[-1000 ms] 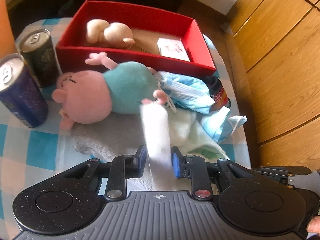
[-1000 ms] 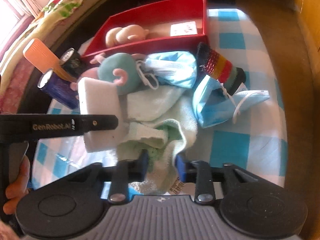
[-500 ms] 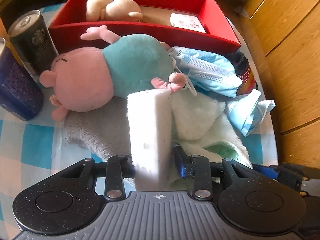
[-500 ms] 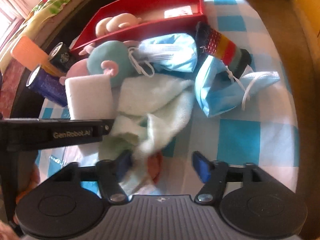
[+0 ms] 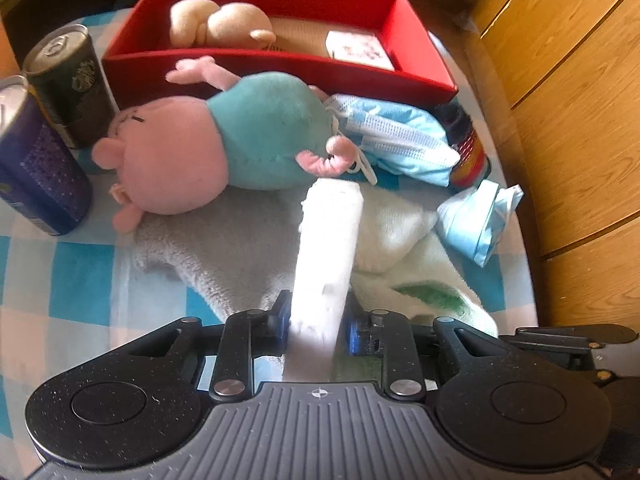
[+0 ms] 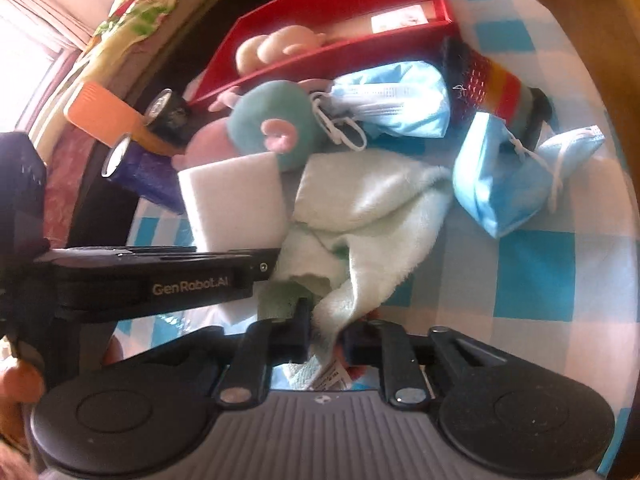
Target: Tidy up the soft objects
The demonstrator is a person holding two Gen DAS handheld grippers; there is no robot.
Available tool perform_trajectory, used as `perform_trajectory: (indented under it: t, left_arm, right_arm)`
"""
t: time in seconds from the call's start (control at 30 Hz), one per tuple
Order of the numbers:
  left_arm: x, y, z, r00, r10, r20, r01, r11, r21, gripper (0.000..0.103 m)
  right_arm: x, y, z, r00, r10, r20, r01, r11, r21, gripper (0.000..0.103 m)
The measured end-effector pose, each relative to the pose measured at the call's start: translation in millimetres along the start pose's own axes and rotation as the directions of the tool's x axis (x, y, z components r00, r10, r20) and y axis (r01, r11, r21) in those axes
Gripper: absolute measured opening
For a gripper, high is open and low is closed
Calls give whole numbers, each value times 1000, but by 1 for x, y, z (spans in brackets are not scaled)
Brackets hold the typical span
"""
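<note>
White foam fills the left gripper (image 5: 316, 326): a sponge block (image 5: 326, 256) is clamped between its blue pads, long axis running away from the tool toward the far side. Straight beyond the sponge's far end lies the pink-and-teal plush pig (image 5: 208, 144), and past that the red box (image 5: 280, 76), its long side running left to right, with a beige plush (image 5: 218, 22) and a small white card (image 5: 358, 50) already inside. So the box sits far and slightly left of the sponge, with the pig and the box's near wall between them; I judge the sponge must be carried over both.

Closing right down on a fold of the pale green towel (image 6: 372, 204), the right gripper (image 6: 326, 334) has cloth bunched between its jaws. Blue face masks (image 6: 404, 98) and a striped knit piece (image 6: 486, 84) lie to the right, near the box's right end. Two drink cans (image 5: 66, 84) stand at left on the blue checked tablecloth (image 5: 80, 276), clear of the path.
</note>
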State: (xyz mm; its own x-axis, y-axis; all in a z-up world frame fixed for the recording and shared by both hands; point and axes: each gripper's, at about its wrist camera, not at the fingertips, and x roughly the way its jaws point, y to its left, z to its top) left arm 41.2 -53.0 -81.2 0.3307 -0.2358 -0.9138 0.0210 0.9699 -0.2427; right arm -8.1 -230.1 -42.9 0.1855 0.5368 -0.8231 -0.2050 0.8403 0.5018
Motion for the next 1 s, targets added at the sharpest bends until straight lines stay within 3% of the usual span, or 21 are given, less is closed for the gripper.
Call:
perform_trajectory:
  t: [0.33, 0.43, 0.5, 0.6, 0.7, 0.87, 0.93, 1.0]
  left_arm:
    - [-33, 2, 1, 996, -66, 62, 66, 998, -5, 26]
    - [-31, 2, 0, 995, -75, 58, 76, 997, -7, 26]
    - [-28, 3, -1, 996, -68, 51, 68, 998, -6, 26]
    - [-9, 4, -6, 998, -63, -10, 63, 998, -9, 28]
    - [14, 0, -8, 998, -15, -55, 16, 1000, 5, 34]
    - [25, -10, -6, 999, 21, -36, -20, 1000, 24, 35]
    - [30, -11, -8, 999, 21, -35, -20, 1000, 20, 36]
    - [30, -14, -9, 1000, 18, -17, -18, 999, 32, 39]
  right_arm:
    - [-49, -4, -12, 996, 16, 91, -14, 1000, -18, 0]
    - [-59, -8, -18, 987, 126, 101, -128, 992, 11, 0]
    - [-61, -7, -19, 983, 149, 111, -150, 989, 0, 0]
    - [-61, -1, -20, 989, 87, 121, -85, 996, -28, 0]
    - [-55, 6, -26, 996, 44, 80, -36, 995, -92, 0]
    - [-19, 8, -45, 996, -75, -56, 67, 990, -124, 0]
    - [-13, 0, -46, 993, -91, -77, 84, 993, -86, 8]
    - [-15, -7, -45, 994, -84, -65, 80, 995, -50, 36]
